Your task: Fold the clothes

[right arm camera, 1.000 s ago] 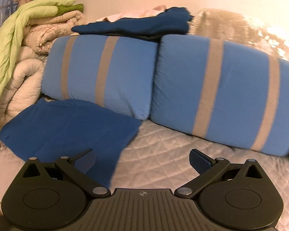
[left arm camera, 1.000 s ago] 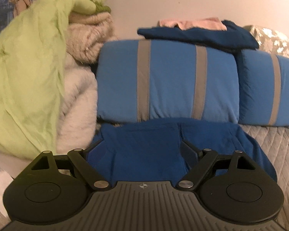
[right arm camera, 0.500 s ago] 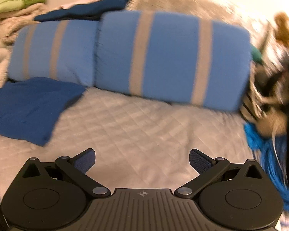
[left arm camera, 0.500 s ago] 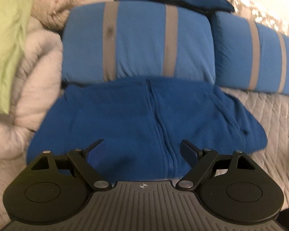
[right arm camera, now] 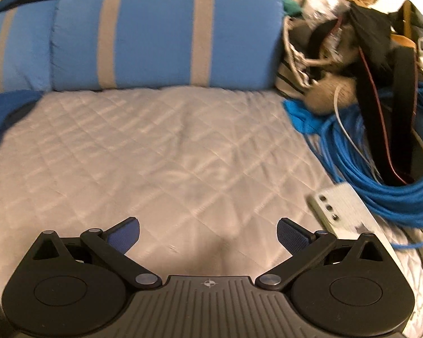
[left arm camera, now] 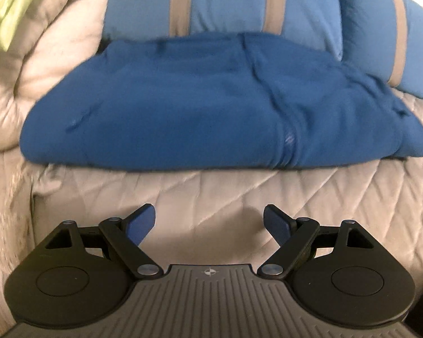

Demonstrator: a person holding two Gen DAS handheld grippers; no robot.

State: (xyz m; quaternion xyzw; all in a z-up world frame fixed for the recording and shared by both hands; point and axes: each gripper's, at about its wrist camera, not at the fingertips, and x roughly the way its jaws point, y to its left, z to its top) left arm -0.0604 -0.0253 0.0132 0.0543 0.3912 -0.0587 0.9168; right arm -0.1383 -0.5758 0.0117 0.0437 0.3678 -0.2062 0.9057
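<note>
I'm holding both the left gripper (left arm camera: 210, 219) and right gripper (right arm camera: 208, 232) spread wide, gripping nothing; blue cable (right arm camera: 375, 174) and clutter are crowding my right, the folded blue garment (left arm camera: 200, 104) sitting against striped pillows (left arm camera: 225, 2).

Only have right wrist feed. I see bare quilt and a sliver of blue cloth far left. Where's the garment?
Observer: The blue garment lies folded on the quilt, ahead of the left gripper, against the striped pillows.
Operator: Left gripper holding it?
Observer: No. It is open, empty, short of the garment's near edge.
Operator: Anything left of the garment?
Observer: A cream comforter piled beside it, with green cloth on top.
</note>
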